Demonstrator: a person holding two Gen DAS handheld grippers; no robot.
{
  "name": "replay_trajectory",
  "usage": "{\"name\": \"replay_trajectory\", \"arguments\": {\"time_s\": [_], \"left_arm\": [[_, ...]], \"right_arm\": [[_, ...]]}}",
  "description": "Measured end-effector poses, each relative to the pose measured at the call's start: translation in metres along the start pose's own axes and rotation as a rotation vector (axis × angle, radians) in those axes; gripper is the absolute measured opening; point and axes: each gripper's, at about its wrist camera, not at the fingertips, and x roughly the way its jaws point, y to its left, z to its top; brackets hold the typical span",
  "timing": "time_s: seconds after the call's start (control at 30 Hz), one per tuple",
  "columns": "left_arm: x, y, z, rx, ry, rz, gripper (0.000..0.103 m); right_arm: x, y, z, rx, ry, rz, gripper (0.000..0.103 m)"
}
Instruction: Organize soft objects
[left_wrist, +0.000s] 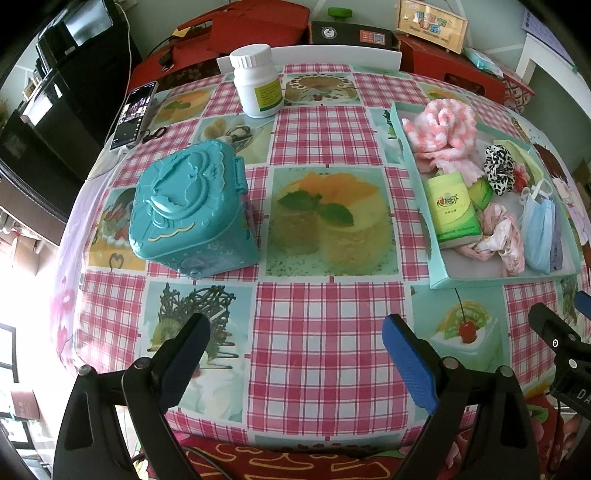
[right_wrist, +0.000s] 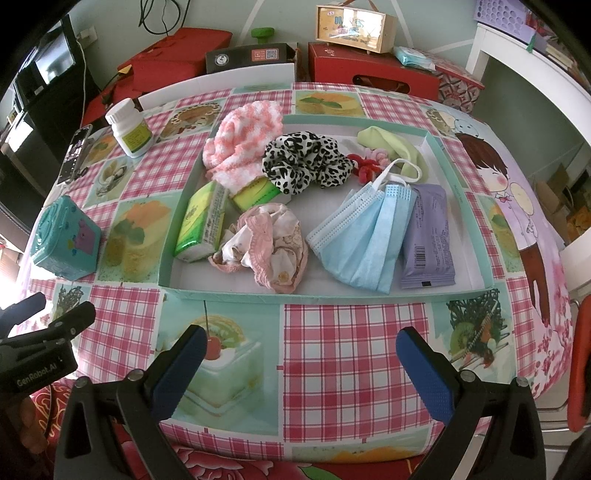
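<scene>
A shallow mint tray (right_wrist: 236, 293) (left_wrist: 491, 280) lies on the checked tablecloth and holds the soft things. In it are a pink-white knitted cloth (right_wrist: 243, 140) (left_wrist: 439, 129), a leopard scrunchie (right_wrist: 306, 162) (left_wrist: 499, 168), a green tissue pack (right_wrist: 203, 225) (left_wrist: 452, 210), a crumpled pink cloth (right_wrist: 266, 243) (left_wrist: 498, 236), blue face masks (right_wrist: 365, 240) (left_wrist: 541, 229), a purple wipes packet (right_wrist: 428, 240) and a light green band (right_wrist: 391, 142). My right gripper (right_wrist: 301, 365) is open near the table's front edge, below the tray. My left gripper (left_wrist: 295, 354) is open over bare cloth, left of the tray.
A teal plastic box (left_wrist: 192, 210) (right_wrist: 64, 240) stands left of the tray. A white pill bottle (left_wrist: 256, 81) (right_wrist: 129, 129) and a phone (left_wrist: 135, 114) sit at the back left. Red boxes (right_wrist: 373, 74) and a wooden sign crowd the space behind the table.
</scene>
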Motion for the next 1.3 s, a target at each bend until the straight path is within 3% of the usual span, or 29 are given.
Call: {"name": "replay_trajectory", "arguments": {"time_s": [1.3], "left_arm": [[-0.0003,0.0003,-0.0005,0.004,-0.003,0.007,0.094]], "right_arm": [[-0.0005,-0.0006,0.0001,-0.002,-0.001,0.000,0.103]]}}
